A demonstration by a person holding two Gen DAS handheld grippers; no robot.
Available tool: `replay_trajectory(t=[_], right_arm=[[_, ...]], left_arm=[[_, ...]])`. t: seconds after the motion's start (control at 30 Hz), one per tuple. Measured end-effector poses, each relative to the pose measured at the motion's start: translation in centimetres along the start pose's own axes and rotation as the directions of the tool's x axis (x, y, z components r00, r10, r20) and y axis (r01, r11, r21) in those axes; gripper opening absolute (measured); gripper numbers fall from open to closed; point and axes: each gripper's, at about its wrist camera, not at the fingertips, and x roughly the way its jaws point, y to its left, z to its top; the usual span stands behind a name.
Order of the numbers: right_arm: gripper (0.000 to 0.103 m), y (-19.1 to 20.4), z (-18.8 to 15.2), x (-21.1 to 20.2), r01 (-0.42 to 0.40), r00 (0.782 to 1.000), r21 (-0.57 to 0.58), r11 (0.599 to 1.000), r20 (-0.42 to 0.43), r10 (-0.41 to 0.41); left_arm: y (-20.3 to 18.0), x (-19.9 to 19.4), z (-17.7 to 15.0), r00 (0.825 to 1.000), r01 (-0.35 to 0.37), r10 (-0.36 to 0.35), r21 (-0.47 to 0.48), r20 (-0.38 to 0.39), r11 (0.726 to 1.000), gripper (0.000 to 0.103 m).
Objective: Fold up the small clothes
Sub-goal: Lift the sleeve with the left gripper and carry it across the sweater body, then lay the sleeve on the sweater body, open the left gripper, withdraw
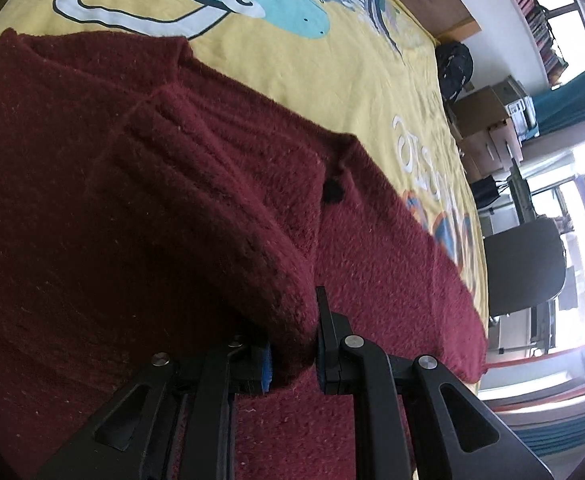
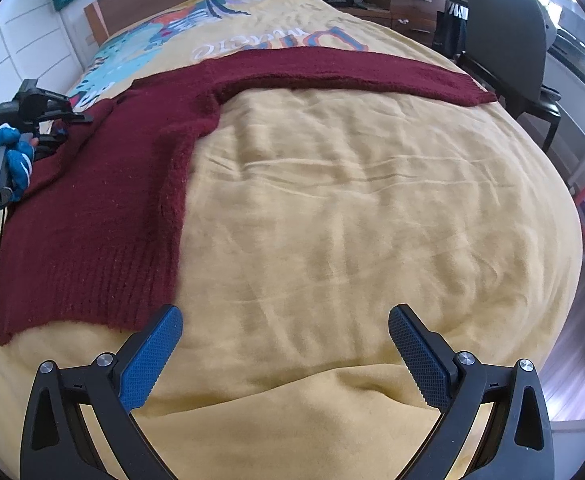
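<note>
Yellow bedspread [image 2: 332, 208] carried maroon sweater [image 2: 92, 208]; left gripper [image 1: 292, 352] clamped on folded sleeve [image 1: 232, 200], right gripper [image 2: 284, 356] hovered agape over bare blanket.

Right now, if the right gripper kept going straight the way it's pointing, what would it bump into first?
Most likely the bare yellow blanket. The right gripper points down at it with its jaws open and nothing between them. The sweater lies off to the side, though depth is hard to judge.
</note>
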Motion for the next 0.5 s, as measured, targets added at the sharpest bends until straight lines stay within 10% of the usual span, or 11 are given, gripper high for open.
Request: replay_trajectory(t=[0.5], right_arm=[[0.103, 0.0, -0.2, 0.2, -0.006, 1.000, 0.008, 1.000, 0.002, 0.006]], left_arm=[[-2.2, -0.3, -2.1, 0.999, 0.023, -0.020, 0.080, -0.037, 0.996, 0.041]])
